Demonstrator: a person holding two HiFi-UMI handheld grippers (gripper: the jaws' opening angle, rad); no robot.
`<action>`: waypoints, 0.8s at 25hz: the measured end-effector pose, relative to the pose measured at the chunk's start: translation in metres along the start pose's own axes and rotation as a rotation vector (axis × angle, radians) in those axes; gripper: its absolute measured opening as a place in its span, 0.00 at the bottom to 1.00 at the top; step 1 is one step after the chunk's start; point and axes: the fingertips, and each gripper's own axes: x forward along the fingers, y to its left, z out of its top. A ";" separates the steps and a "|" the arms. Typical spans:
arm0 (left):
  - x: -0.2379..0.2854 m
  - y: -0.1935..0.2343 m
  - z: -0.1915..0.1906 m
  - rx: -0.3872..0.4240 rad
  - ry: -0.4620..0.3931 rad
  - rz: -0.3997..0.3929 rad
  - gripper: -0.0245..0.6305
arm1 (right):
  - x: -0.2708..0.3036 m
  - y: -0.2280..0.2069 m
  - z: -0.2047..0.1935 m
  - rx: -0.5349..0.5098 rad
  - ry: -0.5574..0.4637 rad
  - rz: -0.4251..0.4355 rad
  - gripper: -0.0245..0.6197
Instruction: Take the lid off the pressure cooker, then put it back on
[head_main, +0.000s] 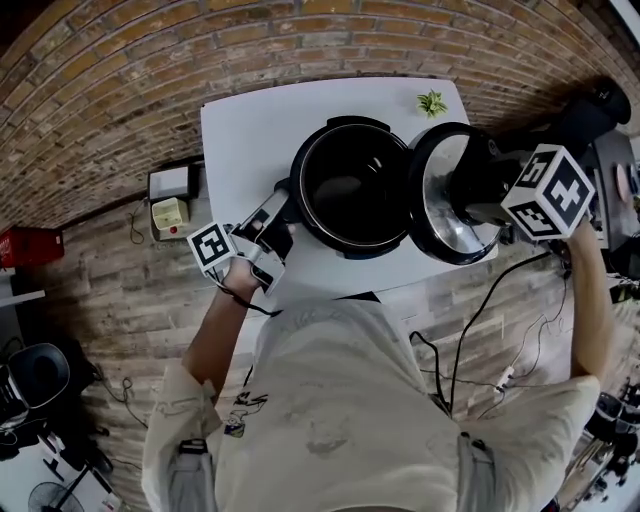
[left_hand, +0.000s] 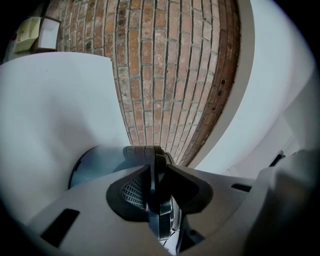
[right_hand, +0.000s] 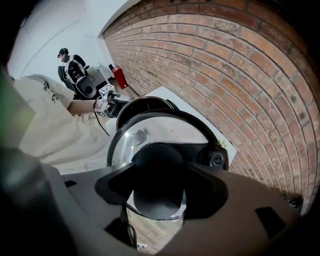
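A white table (head_main: 245, 130) stands against a brick wall (head_main: 120, 70). The right gripper (right_hand: 160, 192) has its jaws clamped wide on the black knob (right_hand: 159, 167) of the lid (head_main: 445, 205). The lid stands on edge beyond the jaws, its shiny underside facing the open pressure cooker (head_main: 350, 185) just beside it. The left gripper (left_hand: 157, 192) pinches narrow on the cooker's side handle (left_hand: 145, 152), at the pot's opposite side.

- Left gripper (head_main: 272, 222): your left arm is bent, with the forearm at the near-left edge of the desk (head_main: 250, 130). The gripper is level, jaws clamped on the side handle (left_hand: 142, 152).
- Right gripper (head_main: 487, 185): your right forearm is upright beyond the desk's right edge. The jaws are clamped on the lid knob (right_hand: 159, 175).
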 end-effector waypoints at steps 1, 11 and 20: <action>0.000 0.000 0.000 0.000 -0.002 -0.001 0.21 | 0.001 0.004 0.009 -0.021 -0.002 0.006 0.50; 0.001 0.000 0.000 0.010 -0.009 -0.007 0.20 | 0.036 0.037 0.084 -0.159 0.013 0.083 0.50; 0.001 -0.002 -0.002 0.000 -0.018 -0.016 0.20 | 0.071 0.048 0.117 -0.212 0.063 0.109 0.50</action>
